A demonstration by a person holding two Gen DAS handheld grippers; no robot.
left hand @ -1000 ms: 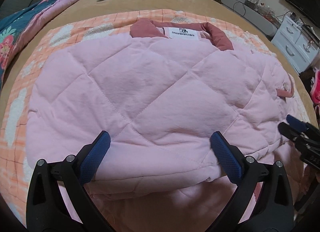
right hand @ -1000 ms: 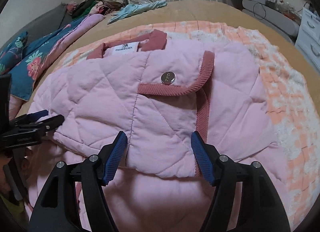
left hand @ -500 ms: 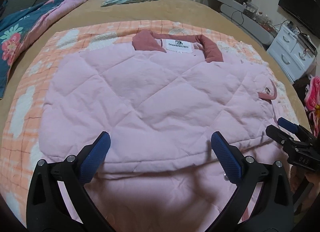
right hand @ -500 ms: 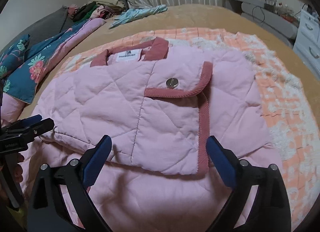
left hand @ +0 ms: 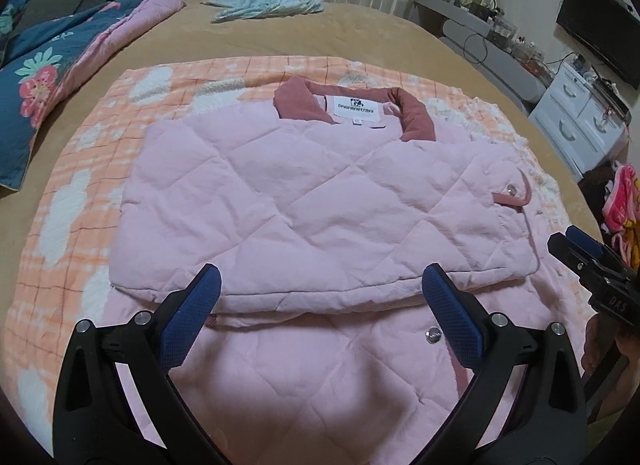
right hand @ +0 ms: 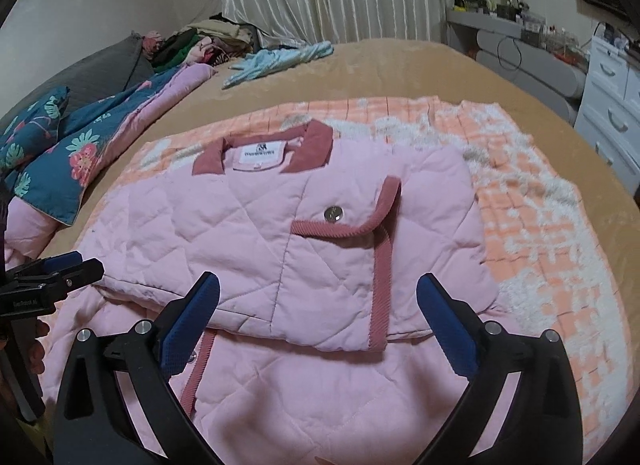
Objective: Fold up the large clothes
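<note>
**Both tongs apart above the folded jacket**

Our left gripper (left hand: 320, 305) hangs with its blue-padded jaws spread wide and nothing between the pads. Our right gripper (right hand: 318, 307) is the same: its jaws have just been opening, they stand fully apart, and no cloth sits between them. Both point down at a slant over the near edge of the fold.

We see the pale pink quilted jacket (left hand: 320, 193) lying flat on the orange-and-white checked blanket (left hand: 80, 169), which covers the tan bedspread (right hand: 400, 65). Its upper part is folded toward us over the lower part, so the dusty-rose collar (left hand: 416, 113) and the white neck label (left hand: 356, 109) face up at the far side. From the right wrist we see a pocket flap trimmed in rose cord (right hand: 348, 225) with a silver snap (right hand: 333, 213). A teal floral quilt (right hand: 52, 153) lies at the left of the bed, a light blue garment (left hand: 264, 5) at the far end.
</note>
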